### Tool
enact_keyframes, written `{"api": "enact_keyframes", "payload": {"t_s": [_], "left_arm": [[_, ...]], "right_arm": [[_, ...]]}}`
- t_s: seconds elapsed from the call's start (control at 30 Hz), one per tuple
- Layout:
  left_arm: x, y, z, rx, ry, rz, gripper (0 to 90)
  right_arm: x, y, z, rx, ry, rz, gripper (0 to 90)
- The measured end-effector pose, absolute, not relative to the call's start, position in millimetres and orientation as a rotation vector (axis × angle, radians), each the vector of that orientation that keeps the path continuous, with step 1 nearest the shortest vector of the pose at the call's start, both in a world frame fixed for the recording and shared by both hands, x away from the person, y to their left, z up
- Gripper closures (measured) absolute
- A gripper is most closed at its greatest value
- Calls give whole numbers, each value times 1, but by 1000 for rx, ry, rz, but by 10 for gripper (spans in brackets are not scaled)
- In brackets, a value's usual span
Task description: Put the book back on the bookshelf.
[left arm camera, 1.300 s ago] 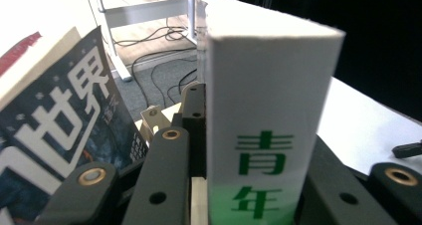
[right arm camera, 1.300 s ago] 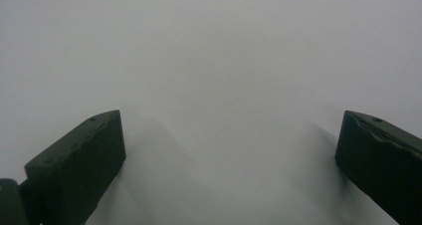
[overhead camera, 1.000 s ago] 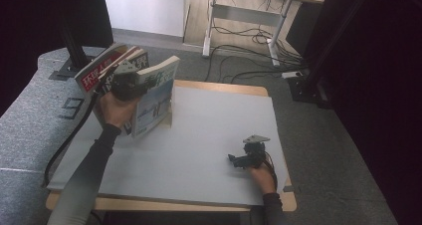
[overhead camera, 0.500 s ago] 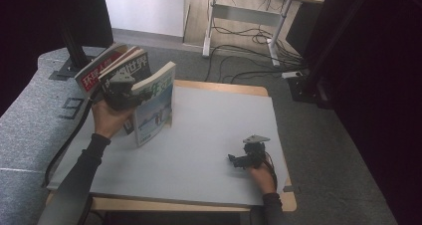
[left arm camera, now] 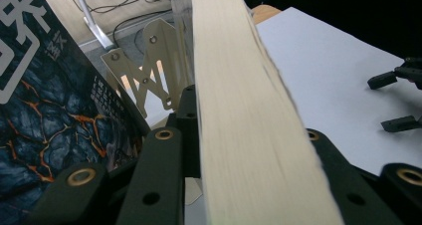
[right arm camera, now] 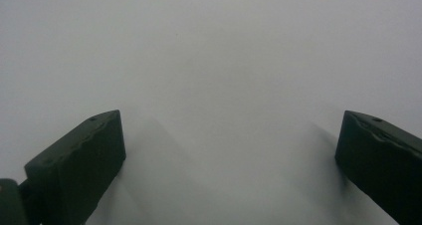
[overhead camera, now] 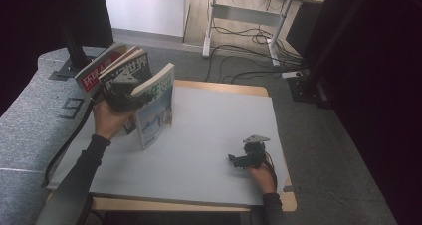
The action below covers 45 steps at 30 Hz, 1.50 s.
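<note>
The left gripper (overhead camera: 130,96) holds a thick book (overhead camera: 155,105) at the far left of the table (overhead camera: 214,135). The book stands up on its bottom edge, and it is tipped a bit. A second ago it was a little more to the right and its cover faced us more. Now it has slid a bit to the left, closer to the magazines (overhead camera: 113,68). The left hand (overhead camera: 110,119) has hardly moved.

In the left gripper view the pale page edge of the book (left arm camera: 244,115) runs up between the two black jaws. The jaws sit on each side of it and have just been opening a little. They look clamped on the book, though the contact is partly hidden.

Two magazines lean in a metal rack (left arm camera: 149,70) just left of the book. The red magazine (overhead camera: 94,70) has big white Chinese letters on it. The dark magazine (overhead camera: 127,68) also has large white Chinese letters, and its cover (left arm camera: 54,110) shows blue rock with orange cracks. The small writing is too tiny to read.

The right gripper (overhead camera: 244,158) rests on the near right part of the table, in the same place as before. Its jaws are wide apart with nothing between them, and in the right gripper view they (right arm camera: 229,150) point at the bare grey tabletop.
</note>
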<state>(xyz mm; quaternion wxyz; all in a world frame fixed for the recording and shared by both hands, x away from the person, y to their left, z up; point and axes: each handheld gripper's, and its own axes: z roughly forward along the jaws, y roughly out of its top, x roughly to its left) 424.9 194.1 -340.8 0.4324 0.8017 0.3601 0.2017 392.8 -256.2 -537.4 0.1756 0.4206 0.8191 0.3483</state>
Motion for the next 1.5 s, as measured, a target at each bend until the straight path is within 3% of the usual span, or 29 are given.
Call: {"api": "enact_keyframes", "payload": {"t_s": [0.33, 1.13, 1.5], "left_arm": [[429, 188, -330, 1965, 925, 471, 730], [465, 169, -328, 1882, 1005, 616, 739], [461, 155, -337, 1928, 939, 615, 724]], "right_arm": [[393, -256, -537, 1192, 2320, 987, 0], [393, -256, -538, 1192, 2316, 991, 0], [393, -256, -538, 1190, 2317, 990, 0]]}}
